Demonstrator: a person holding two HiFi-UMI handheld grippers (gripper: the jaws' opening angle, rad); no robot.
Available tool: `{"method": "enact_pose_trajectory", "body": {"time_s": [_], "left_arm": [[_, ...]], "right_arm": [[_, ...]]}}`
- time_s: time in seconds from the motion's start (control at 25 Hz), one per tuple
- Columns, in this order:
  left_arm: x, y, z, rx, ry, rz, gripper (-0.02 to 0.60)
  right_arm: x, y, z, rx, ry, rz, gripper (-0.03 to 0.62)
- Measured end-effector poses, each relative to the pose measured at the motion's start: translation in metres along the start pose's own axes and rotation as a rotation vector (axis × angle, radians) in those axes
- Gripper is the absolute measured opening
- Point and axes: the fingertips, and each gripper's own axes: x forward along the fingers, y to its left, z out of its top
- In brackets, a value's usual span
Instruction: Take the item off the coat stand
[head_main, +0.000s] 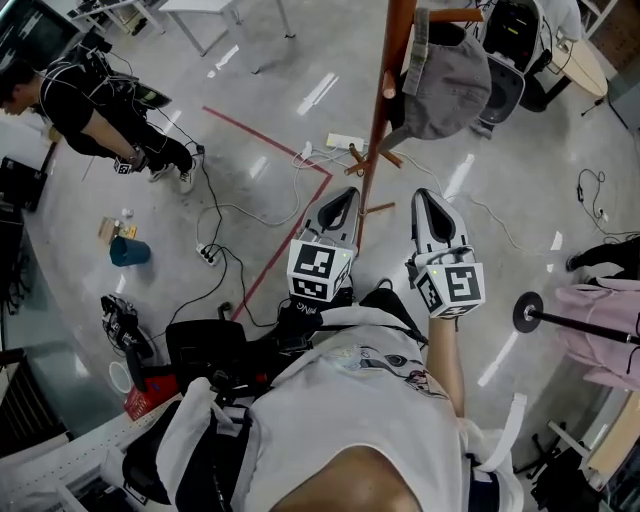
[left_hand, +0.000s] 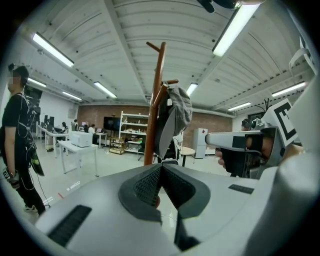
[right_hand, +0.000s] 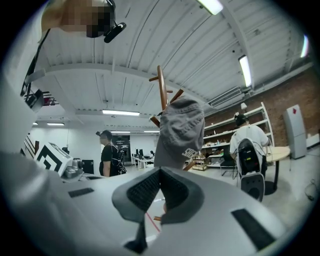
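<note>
Head view first, asks the one: where is the cap (head_main: 450, 80)?

The other: It hangs on a peg of the wooden coat stand (head_main: 388, 70), on the right side of the pole, its grey crown drooping down. Nothing touches it.

The one: And the two tools?

The other: The person holds both out towards the stand. The left gripper (head_main: 345, 200) points at the pole, lower than the cap. The right gripper (head_main: 428, 203) sits just beside it, below the cap and apart from it.

The one: How do the left jaws stand?

The other: The left gripper view shows them pressed together, the ribbed pads meeting at the tip with nothing between. Beyond them rises the pole with the cap on it, and the right gripper shows off to the side.

The one: The right jaws?

The other: Pressed together as well, and empty. In the right gripper view the cap shows just over their tips, with the stand's pegs sticking out above it.

The one: Anything else about?

The other: A person in black (head_main: 95, 105) stands off to the left, a red tape line (head_main: 290, 150) runs across the floor (head_main: 240, 110), and a blue tub (head_main: 130, 250) sits near some cables.
</note>
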Motion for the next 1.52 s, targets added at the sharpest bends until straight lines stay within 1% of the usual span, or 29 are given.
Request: {"method": "enact_pose_trajectory", "body": {"time_s": [0.24, 0.48, 0.64, 0.88, 1.04, 1.08, 1.16, 1.24, 1.28, 1.32, 1.44, 1.52], "left_arm": [[0.010, -0.002, 0.021, 0.016, -0.019, 0.035, 0.003], [0.021, -0.002, 0.032, 0.027, -0.035, 0.062, 0.003], [0.024, 0.003, 0.034, 0.029, -0.036, 0.079, 0.003], [0.023, 0.015, 0.035, 0.026, -0.038, 0.113, 0.003], [0.023, 0.021, 0.036, 0.023, -0.038, 0.133, 0.003], [0.023, 0.022, 0.036, 0.022, -0.039, 0.136, 0.003], [0.023, 0.024, 0.036, 0.022, -0.040, 0.143, 0.003], [0.025, 0.025, 0.035, 0.021, -0.039, 0.148, 0.003], [0.026, 0.025, 0.035, 0.020, -0.038, 0.151, 0.003], [0.026, 0.026, 0.035, 0.019, -0.038, 0.154, 0.003], [0.025, 0.029, 0.035, 0.015, -0.037, 0.164, 0.003], [0.023, 0.030, 0.037, 0.012, -0.040, 0.169, 0.003]], "right_arm": [[0.010, -0.003, 0.017, -0.011, -0.035, 0.061, 0.003], [0.012, -0.025, 0.035, -0.023, -0.079, 0.065, 0.003], [0.015, -0.035, 0.052, -0.055, -0.118, 0.067, 0.003], [0.008, -0.054, 0.107, -0.098, -0.248, 0.076, 0.003], [0.016, -0.072, 0.140, -0.137, -0.300, 0.095, 0.006], [0.019, -0.077, 0.146, -0.135, -0.307, 0.100, 0.028], [0.028, -0.085, 0.151, -0.111, -0.301, 0.130, 0.094], [0.041, -0.093, 0.148, -0.088, -0.267, 0.174, 0.190], [0.048, -0.096, 0.145, -0.078, -0.243, 0.197, 0.226], [0.054, -0.099, 0.141, -0.064, -0.221, 0.225, 0.249], [0.068, -0.101, 0.136, 0.009, -0.191, 0.323, 0.258], [0.074, -0.098, 0.137, 0.033, -0.183, 0.376, 0.258]]}}
